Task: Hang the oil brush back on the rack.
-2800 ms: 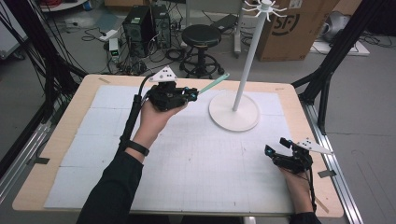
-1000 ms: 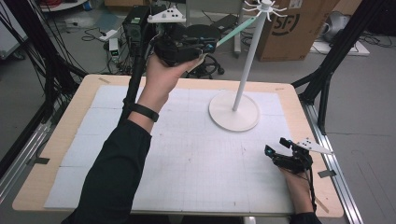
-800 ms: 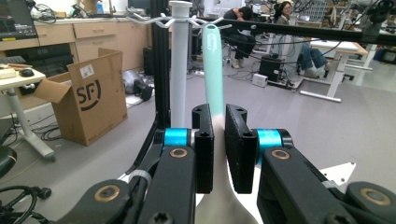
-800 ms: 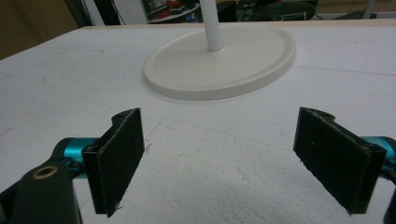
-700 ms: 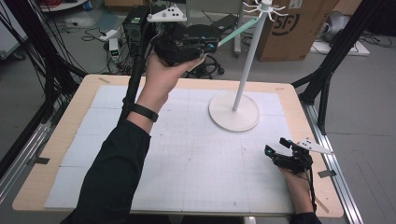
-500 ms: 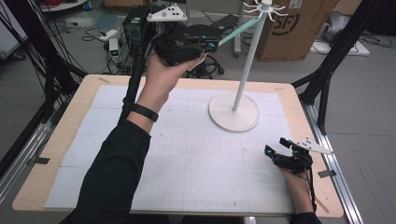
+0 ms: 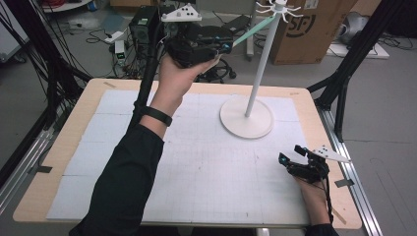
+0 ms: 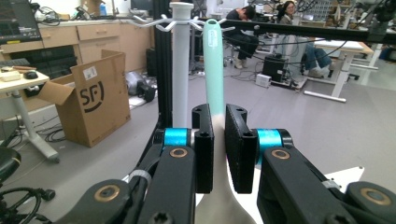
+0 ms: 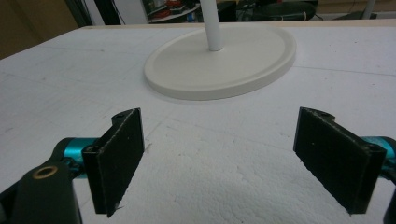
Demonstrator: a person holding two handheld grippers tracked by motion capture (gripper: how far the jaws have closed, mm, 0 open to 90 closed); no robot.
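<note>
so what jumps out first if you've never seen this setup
The left gripper held high above the table's far edge, shut on a mint green utensil aimed at the hooks atop the tall white stand. The right gripper rests open on the white mat near the right edge.

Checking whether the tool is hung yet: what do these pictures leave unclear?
- Mint-green utensil: working end cut off by the left gripper view's bottom edge, between the jaws of the left gripper.
- Handle tip's hole versus the white rack's hooks: too small in the high view to judge contact.
</note>
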